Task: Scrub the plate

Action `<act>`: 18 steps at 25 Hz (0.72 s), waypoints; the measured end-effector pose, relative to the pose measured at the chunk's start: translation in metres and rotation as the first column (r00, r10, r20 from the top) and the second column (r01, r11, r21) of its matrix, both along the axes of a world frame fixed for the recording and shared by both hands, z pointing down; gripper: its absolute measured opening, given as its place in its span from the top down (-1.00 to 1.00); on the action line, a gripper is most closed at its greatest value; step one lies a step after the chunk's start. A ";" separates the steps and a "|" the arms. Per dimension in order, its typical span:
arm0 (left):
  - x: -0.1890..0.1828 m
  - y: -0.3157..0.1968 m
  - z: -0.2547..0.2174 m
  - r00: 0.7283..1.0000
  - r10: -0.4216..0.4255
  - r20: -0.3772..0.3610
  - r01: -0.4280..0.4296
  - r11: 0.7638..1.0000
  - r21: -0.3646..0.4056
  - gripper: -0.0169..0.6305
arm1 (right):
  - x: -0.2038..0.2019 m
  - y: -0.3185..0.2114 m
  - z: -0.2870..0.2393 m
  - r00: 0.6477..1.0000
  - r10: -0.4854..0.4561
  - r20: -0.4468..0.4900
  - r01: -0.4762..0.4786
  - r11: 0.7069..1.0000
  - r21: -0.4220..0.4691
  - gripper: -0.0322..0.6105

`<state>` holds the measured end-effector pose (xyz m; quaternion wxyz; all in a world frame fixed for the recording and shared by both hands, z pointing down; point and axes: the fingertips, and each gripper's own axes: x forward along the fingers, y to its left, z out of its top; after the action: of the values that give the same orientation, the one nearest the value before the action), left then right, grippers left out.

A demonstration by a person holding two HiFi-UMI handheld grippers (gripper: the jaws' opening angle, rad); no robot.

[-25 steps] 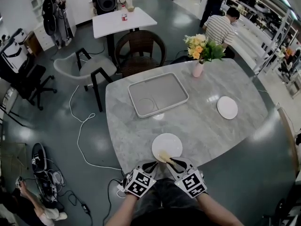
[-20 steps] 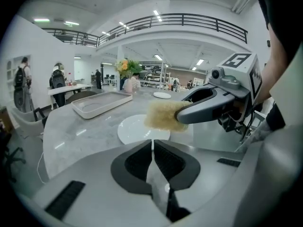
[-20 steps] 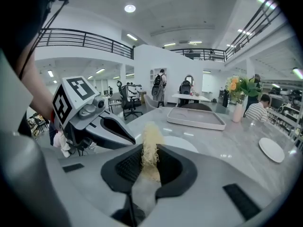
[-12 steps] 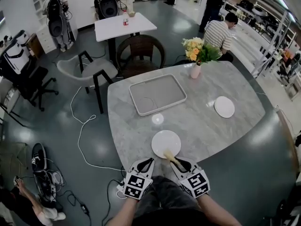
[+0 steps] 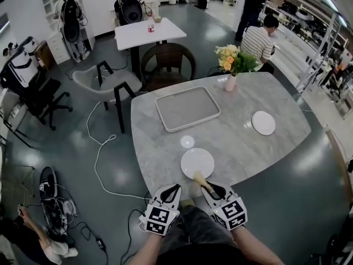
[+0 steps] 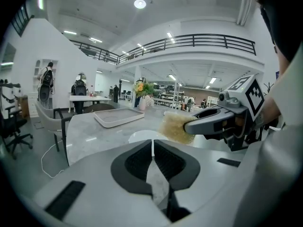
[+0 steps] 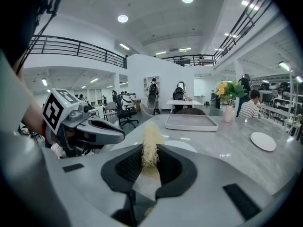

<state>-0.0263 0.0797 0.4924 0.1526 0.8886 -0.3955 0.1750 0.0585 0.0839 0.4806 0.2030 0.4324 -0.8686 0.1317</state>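
A white plate [image 5: 197, 163] lies near the front edge of the grey marble table [image 5: 242, 148]. My right gripper [image 5: 211, 189] is shut on a yellow fibrous scrubber [image 5: 199, 178], whose tip sits just at the plate's near rim, over the table edge. My left gripper [image 5: 173, 190] hovers beside it to the left, shut and holding nothing. In the left gripper view, the plate [image 6: 141, 135] lies past my shut left gripper [image 6: 152, 148], with the scrubber [image 6: 174, 126] at the right. In the right gripper view, the scrubber [image 7: 150, 143] stands between the jaws, with the plate [image 7: 183, 146] behind it.
A grey tray [image 5: 187, 109] lies at the table's far side, a second white plate [image 5: 263, 122] at the right, and a vase of flowers [image 5: 233, 65] at the back. Chairs and another table stand beyond. Cables lie on the floor at the left.
Both grippers have drawn back toward me. The scrubber, which lay on the plate's near part, is now at its rim over the table edge.
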 end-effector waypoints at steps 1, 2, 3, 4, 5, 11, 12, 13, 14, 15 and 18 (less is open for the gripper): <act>-0.002 0.001 -0.003 1.000 -0.001 -0.002 0.001 1.000 0.005 0.88 | -0.001 0.001 -0.002 1.000 0.002 0.001 -0.002 1.000 0.004 0.67; -0.003 0.002 -0.005 1.000 -0.003 -0.004 0.003 1.000 0.009 0.88 | -0.002 0.003 -0.004 1.000 0.004 0.002 -0.004 1.000 0.006 0.67; -0.004 0.004 -0.007 1.000 -0.003 -0.005 0.004 1.000 0.013 0.88 | -0.003 0.005 -0.005 1.000 0.007 0.004 -0.007 1.000 0.008 0.67; -0.005 0.006 -0.009 1.000 -0.003 -0.006 0.004 1.000 0.015 0.88 | -0.003 0.007 -0.006 1.000 0.009 0.006 -0.009 1.000 0.010 0.67; -0.006 0.008 -0.011 1.000 -0.003 -0.007 0.003 1.000 0.018 0.88 | -0.003 0.009 -0.008 1.000 0.012 0.008 -0.012 1.000 0.013 0.67; -0.007 0.020 -0.013 1.000 0.005 -0.009 -0.005 0.999 0.039 0.88 | -0.007 0.022 -0.014 1.000 0.017 0.019 -0.018 0.999 0.033 0.67; -0.007 0.021 -0.015 1.000 0.008 -0.010 -0.008 0.999 0.042 0.88 | -0.008 0.024 -0.015 1.000 0.018 0.020 -0.019 0.999 0.036 0.67; -0.007 0.023 -0.016 1.000 0.011 -0.010 -0.011 0.999 0.044 0.88 | -0.008 0.025 -0.016 1.000 0.019 0.020 -0.020 0.999 0.040 0.67; -0.007 0.025 -0.017 1.000 0.012 -0.011 -0.012 0.999 0.047 0.88 | -0.009 0.027 -0.017 1.000 0.020 0.021 -0.021 0.999 0.044 0.67; -0.007 0.026 -0.020 1.000 0.013 -0.013 -0.012 0.999 0.049 0.88 | -0.009 0.029 -0.018 1.000 0.021 0.022 -0.022 0.999 0.047 0.67; -0.007 0.032 -0.024 1.000 0.012 -0.019 -0.010 0.998 0.061 0.88 | -0.009 0.035 -0.021 0.999 0.024 0.025 -0.026 0.998 0.055 0.67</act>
<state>-0.0335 0.1115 0.4682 0.1285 0.8966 -0.3943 0.1552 0.0491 0.1191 0.4600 0.1785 0.4470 -0.8689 0.1153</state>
